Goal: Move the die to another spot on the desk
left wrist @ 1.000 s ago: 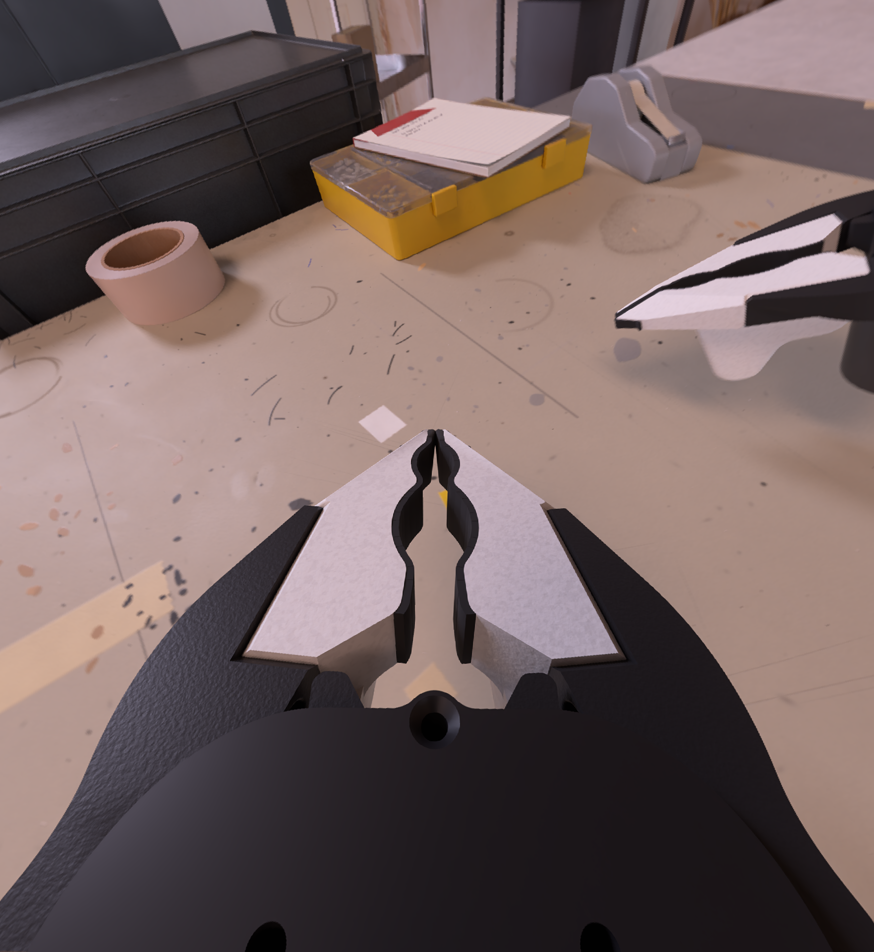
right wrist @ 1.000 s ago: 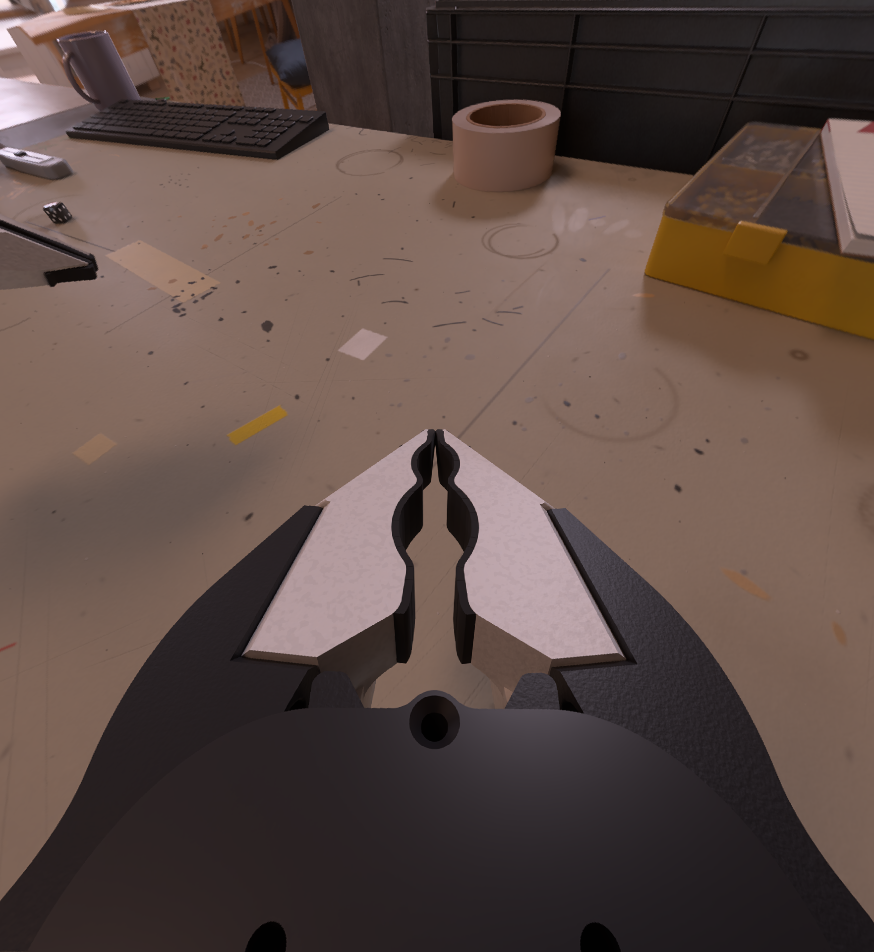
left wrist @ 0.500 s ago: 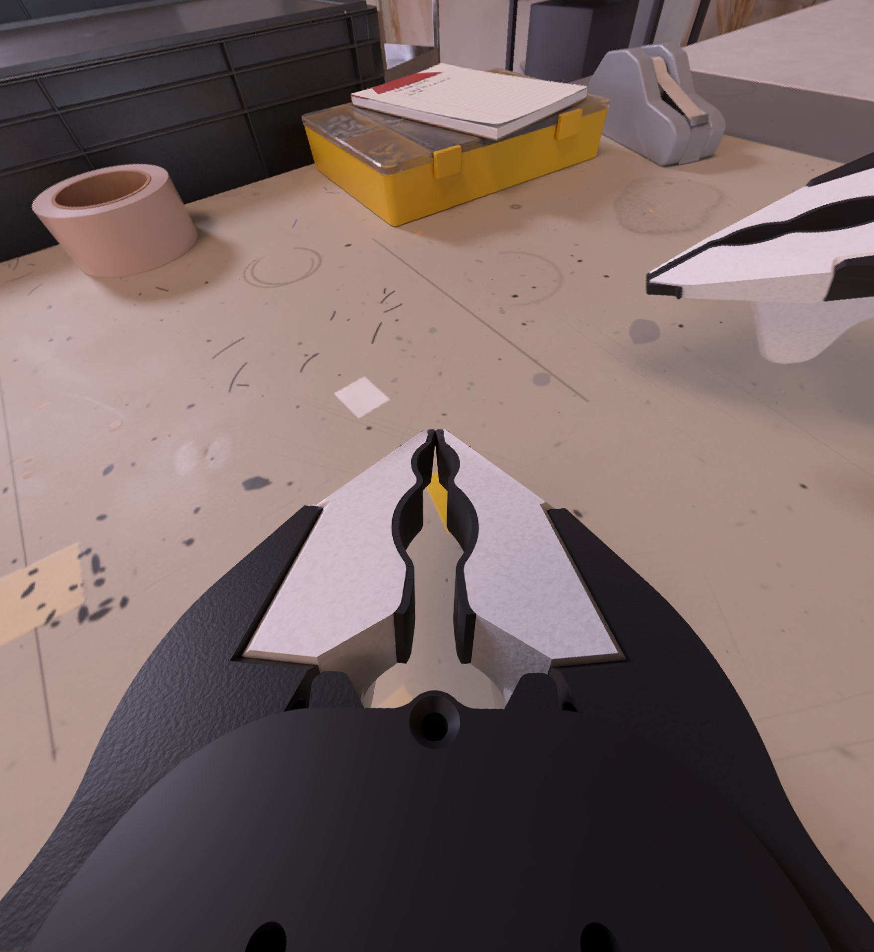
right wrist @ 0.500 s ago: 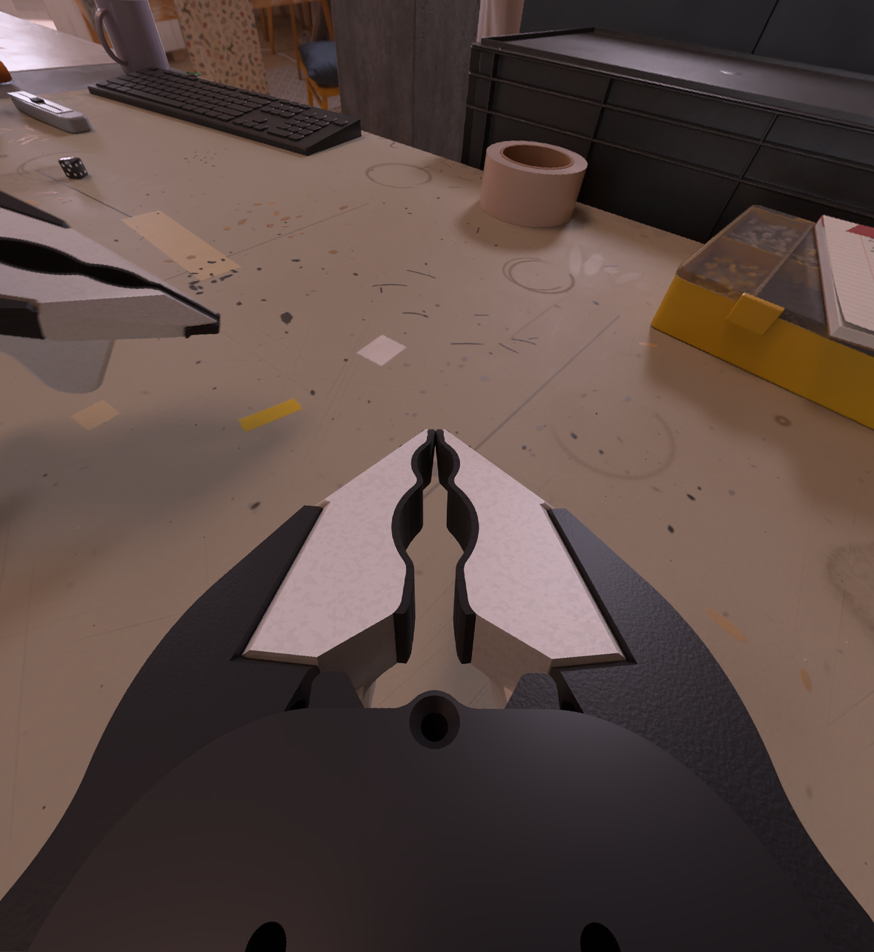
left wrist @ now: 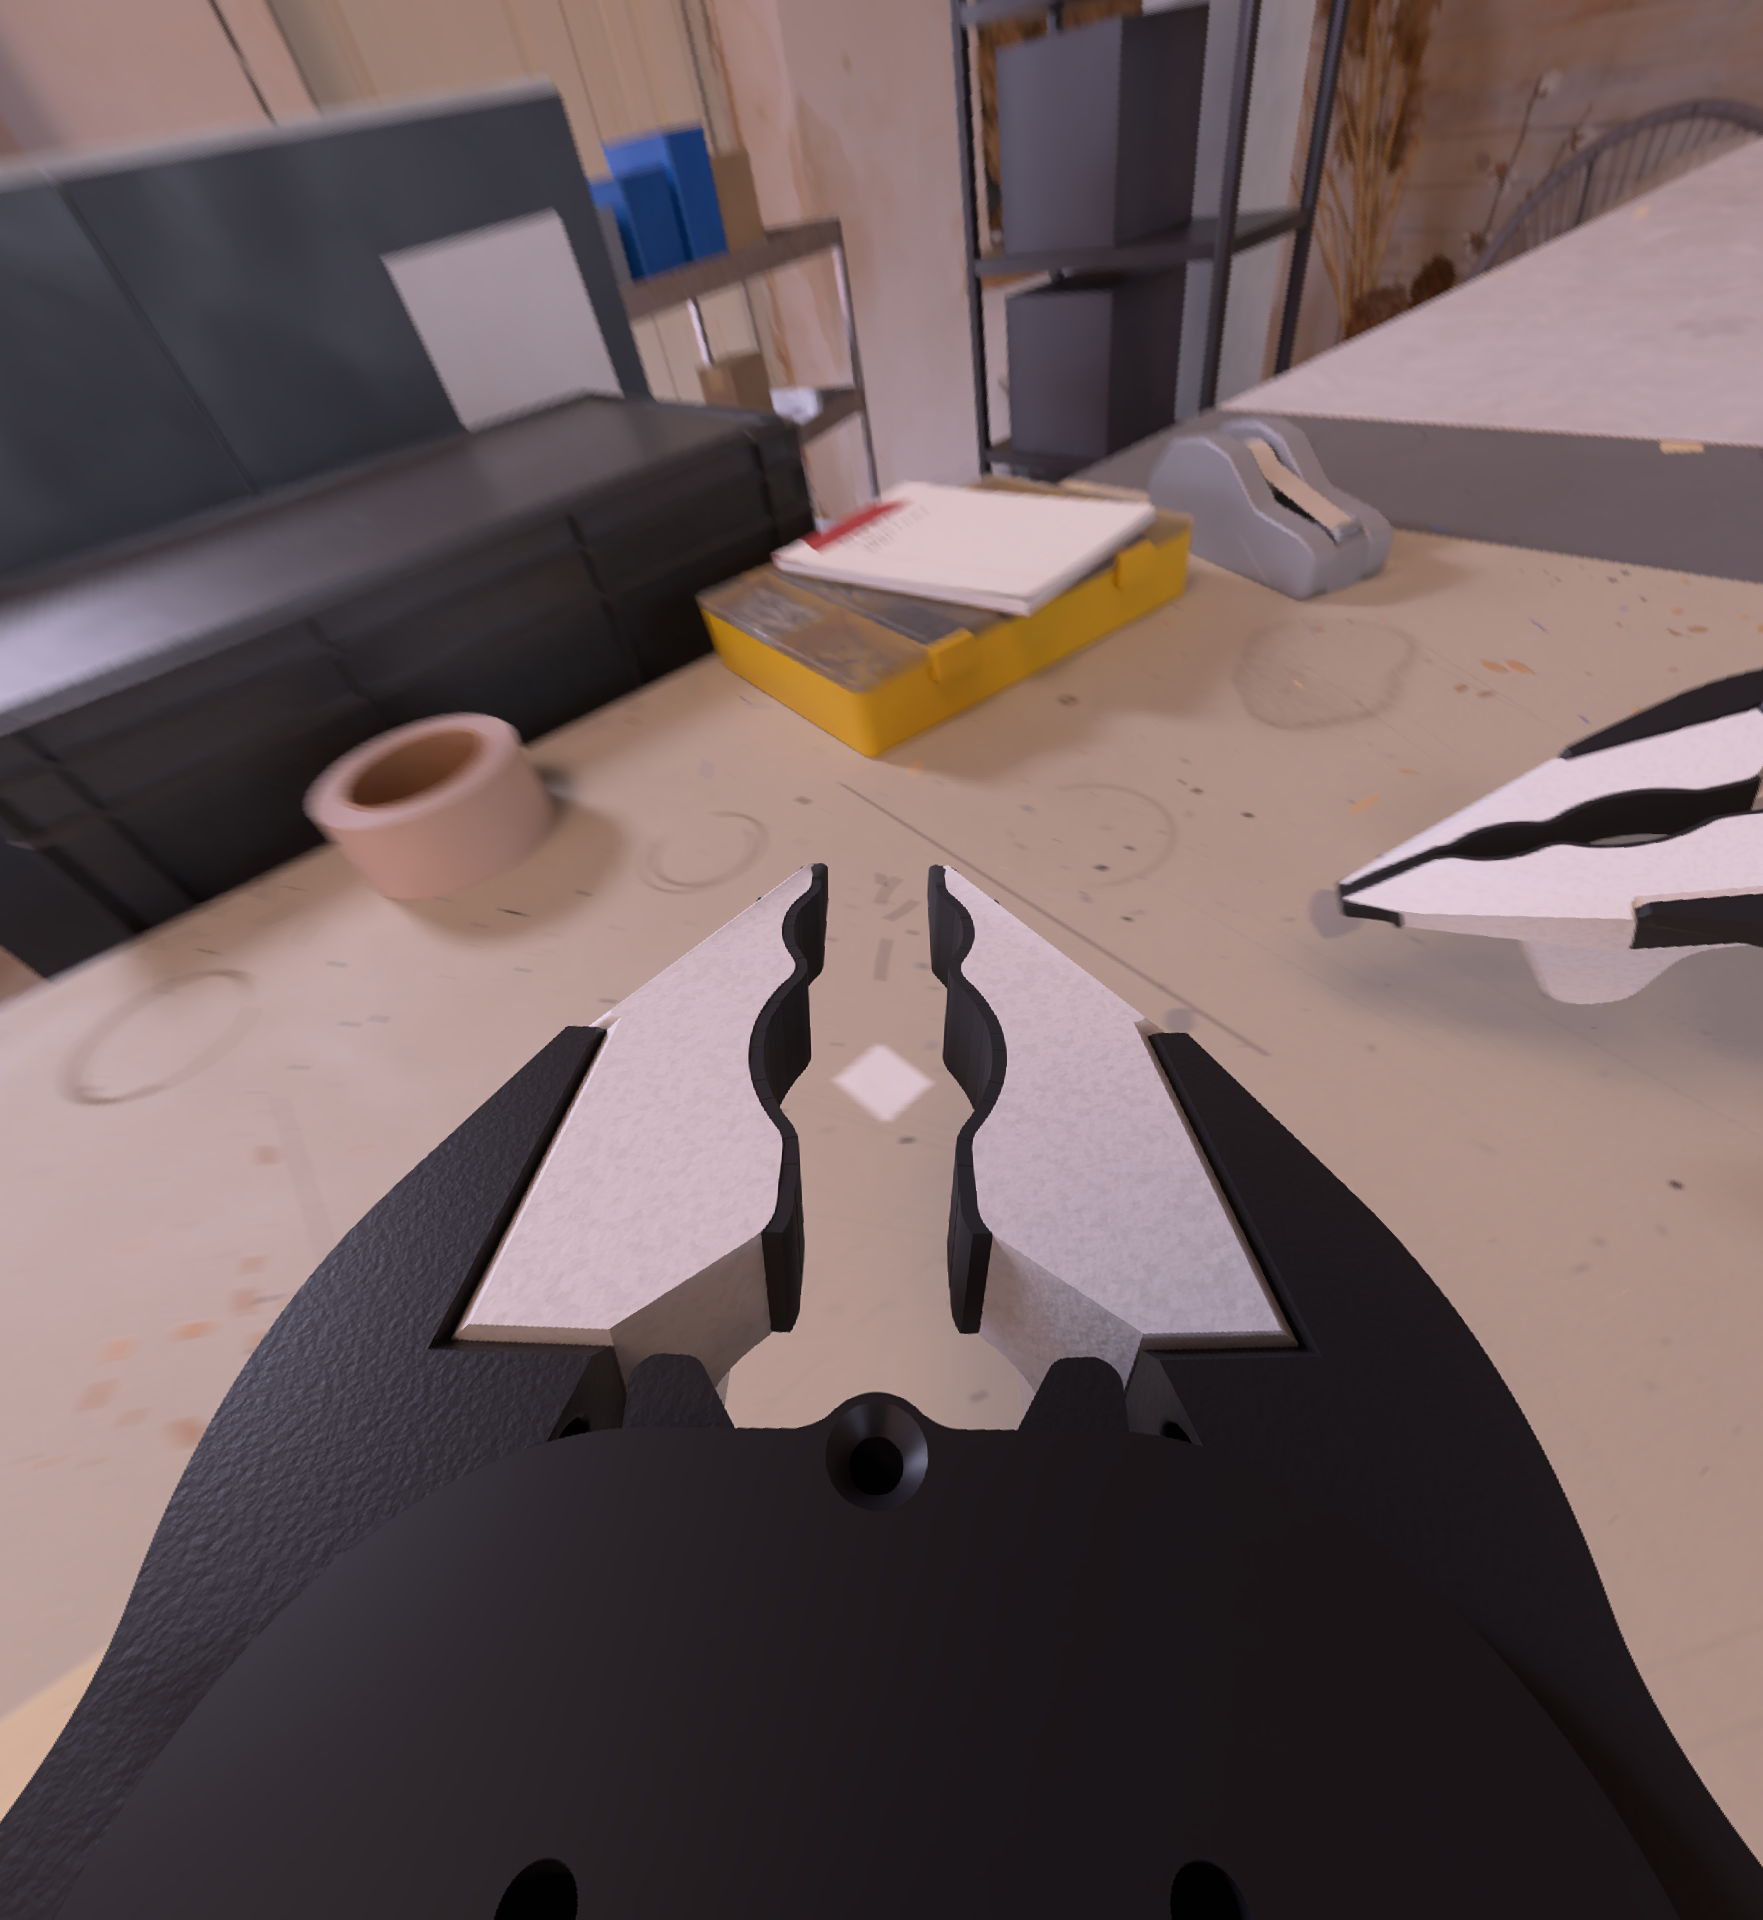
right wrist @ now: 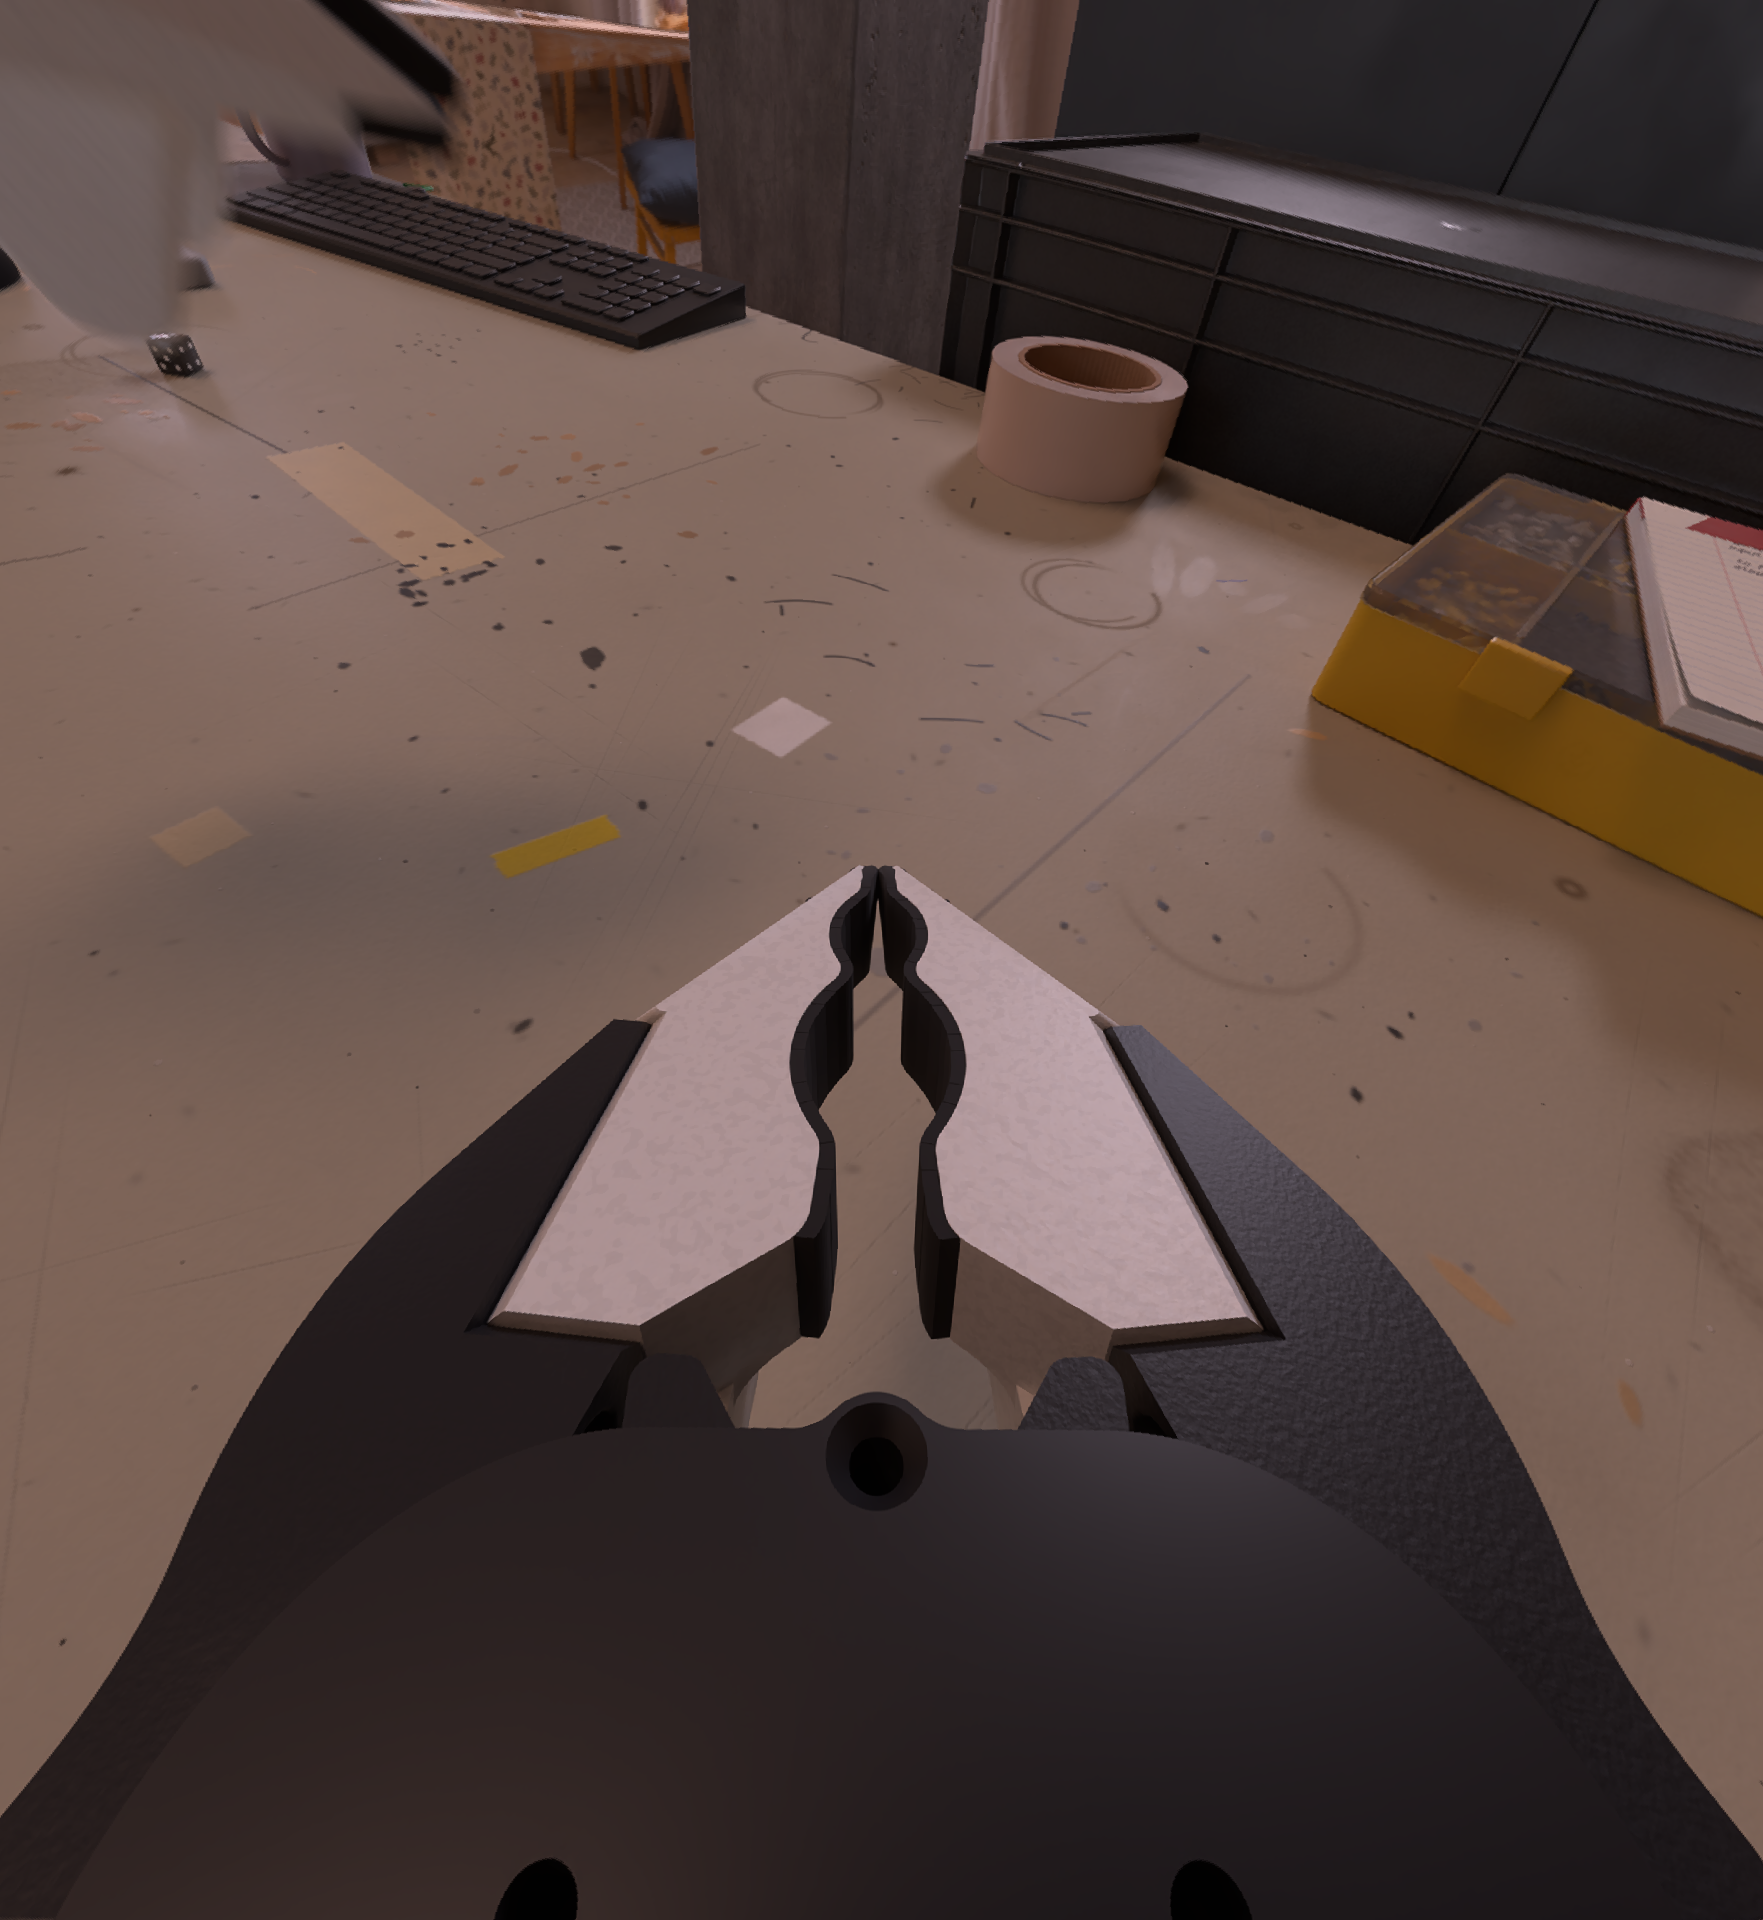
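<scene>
Die (right wrist: 176, 353): small, rigid, likely light (could skitter); pinch opposite flat faces. Left gripper (left wrist: 877, 906) parted, empty; right gripper (right wrist: 877, 875) closed, empty.

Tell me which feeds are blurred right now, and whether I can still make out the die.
Left wrist view: background smeared, the tape roll and dark cabinet soft; own left gripper sharp, jaws apart. Right wrist view: desk crisp, only the other gripper at top left is a blur; the die just below it stays readable.
</scene>
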Available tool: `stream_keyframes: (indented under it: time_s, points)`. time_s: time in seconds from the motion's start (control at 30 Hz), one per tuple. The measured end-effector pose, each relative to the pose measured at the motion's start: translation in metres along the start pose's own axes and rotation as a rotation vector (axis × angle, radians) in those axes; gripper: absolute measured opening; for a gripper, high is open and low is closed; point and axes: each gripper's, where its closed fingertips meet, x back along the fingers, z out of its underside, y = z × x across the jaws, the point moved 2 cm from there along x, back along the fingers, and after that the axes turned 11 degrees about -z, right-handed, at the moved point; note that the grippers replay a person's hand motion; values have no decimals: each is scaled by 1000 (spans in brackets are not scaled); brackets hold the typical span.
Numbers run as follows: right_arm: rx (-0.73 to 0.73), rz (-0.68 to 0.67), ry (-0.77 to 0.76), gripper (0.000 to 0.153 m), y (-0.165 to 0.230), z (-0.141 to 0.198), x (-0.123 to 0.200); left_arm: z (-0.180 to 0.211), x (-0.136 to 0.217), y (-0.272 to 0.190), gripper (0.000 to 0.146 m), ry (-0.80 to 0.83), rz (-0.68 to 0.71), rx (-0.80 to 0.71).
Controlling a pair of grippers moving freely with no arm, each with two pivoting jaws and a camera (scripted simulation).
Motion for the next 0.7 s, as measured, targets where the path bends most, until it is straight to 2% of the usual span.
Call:
stream_keyframes:
  time_s: [0.1, 0.2, 0.27, 0.4, 0.5, 0.7]
  points:
    - [-17, -11, -5, 0, 0, -1, 0, -22, 38, 67, 19, -47, -72, -39]
    - [-24, -30, -7, 0, 2, -1, -1, -27, 76, 149, 21, -11, -146, -100]
    - [-22, -40, -10, 0, 4, -1, -2, -17, 93, 201, 34, 79, -161, -122]
    - [-12, -52, -11, 0, 6, -2, -4, 26, 114, 284, 49, 303, -195, -182]
    - [-7, -59, -6, 0, 7, 0, -6, 65, 120, 323, 64, 484, -157, -210]
    - [-2, -76, 2, 0, 9, 2, -9, 144, 112, 358, 67, 757, 10, -300]
